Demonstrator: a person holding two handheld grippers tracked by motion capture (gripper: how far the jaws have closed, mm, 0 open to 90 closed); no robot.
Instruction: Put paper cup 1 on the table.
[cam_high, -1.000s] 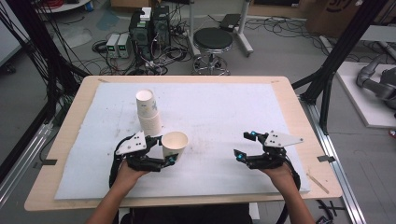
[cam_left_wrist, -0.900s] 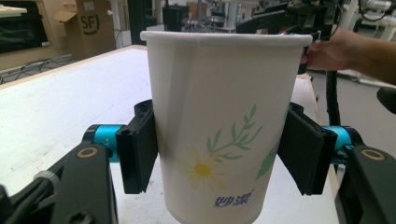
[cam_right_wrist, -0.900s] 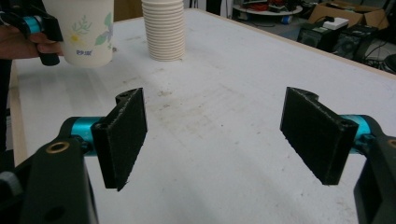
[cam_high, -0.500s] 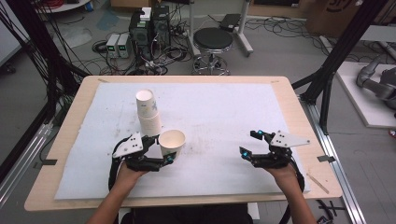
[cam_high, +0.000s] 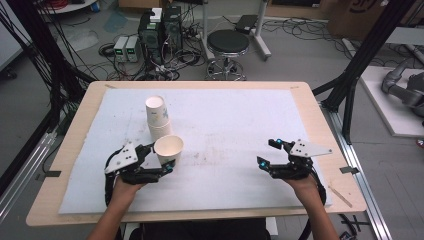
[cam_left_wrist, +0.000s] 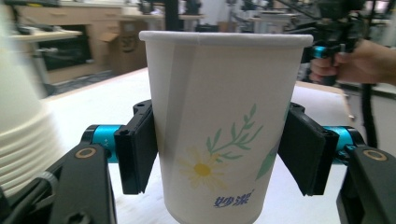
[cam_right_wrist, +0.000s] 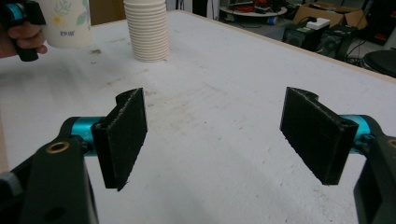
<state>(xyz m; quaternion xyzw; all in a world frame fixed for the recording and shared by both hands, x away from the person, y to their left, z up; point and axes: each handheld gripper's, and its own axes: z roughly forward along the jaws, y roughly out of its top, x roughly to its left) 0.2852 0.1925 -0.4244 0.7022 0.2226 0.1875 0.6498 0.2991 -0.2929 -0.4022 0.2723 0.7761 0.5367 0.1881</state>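
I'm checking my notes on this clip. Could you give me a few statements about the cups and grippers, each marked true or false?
1. The left gripper has a paper cup between its jaws. True.
2. That cup lies on its side. False: it stands upright, mouth up.
3. The right gripper holds a cup. False: its jaws are open, nothing between them.
4. A stack of cups stands on the white mat. True.

The white paper cup (cam_left_wrist: 219, 135) bears a yellow daisy, green sprigs and blue lettering.
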